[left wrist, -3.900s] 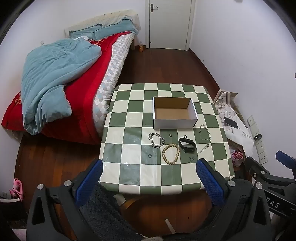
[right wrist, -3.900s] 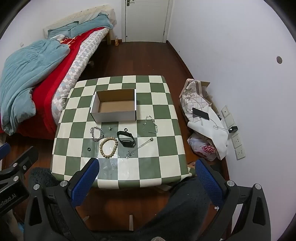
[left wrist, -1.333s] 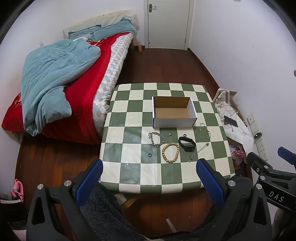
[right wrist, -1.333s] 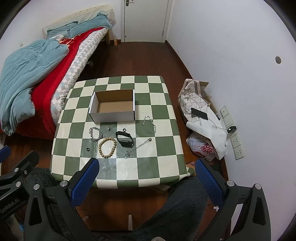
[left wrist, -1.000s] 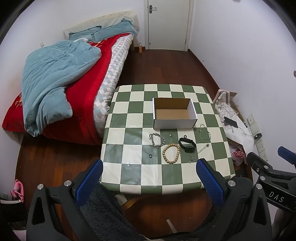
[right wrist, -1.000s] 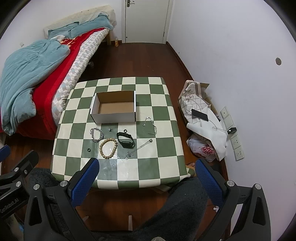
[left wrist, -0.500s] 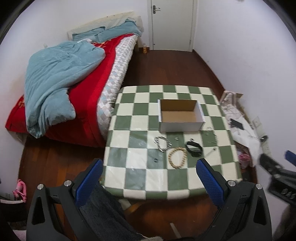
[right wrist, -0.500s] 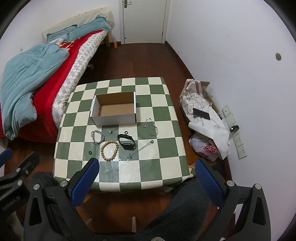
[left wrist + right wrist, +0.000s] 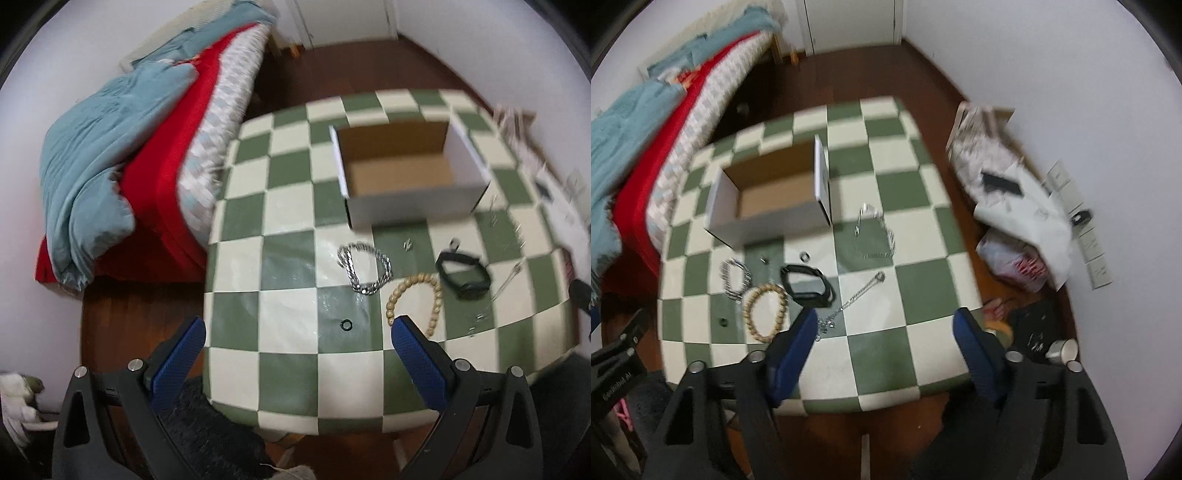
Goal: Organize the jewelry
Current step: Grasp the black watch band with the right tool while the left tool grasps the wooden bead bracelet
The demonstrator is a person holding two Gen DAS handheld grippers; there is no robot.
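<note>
Left wrist view, slightly blurred. The left gripper (image 9: 295, 334) hangs above the near edge of a green-and-cream checked table (image 9: 284, 373), its blue ribbed fingers (image 9: 177, 360) spread wide and holding nothing. A small dark ring (image 9: 346, 325) lies between the fingertips, just ahead at 12 o'clock. A chunky silver chain (image 9: 365, 268) lies in a loop farther off at 1 o'clock. A ring of round wooden beads (image 9: 415, 301) sits just beyond the right fingertip, and a black rubbery band (image 9: 463, 275) lies at 2 o'clock. The open white cardboard box (image 9: 412, 210), brown inside, stands behind them at 1 o'clock.

Right wrist view, also blurred. The right gripper (image 9: 886, 325) has its fingers wide apart, empty, over the table's near edge. The beads (image 9: 766, 312) lie just left of the left fingertip at 10 o'clock; the band (image 9: 807, 280) sits just above that tip at 11. A thin silver chain (image 9: 857, 293) runs diagonally at 12 o'clock, and a fine necklace (image 9: 875, 236) loops beyond it. The chunky chain (image 9: 737, 277) is at 10 o'clock, the box (image 9: 768, 221) farther back at 11.
</note>
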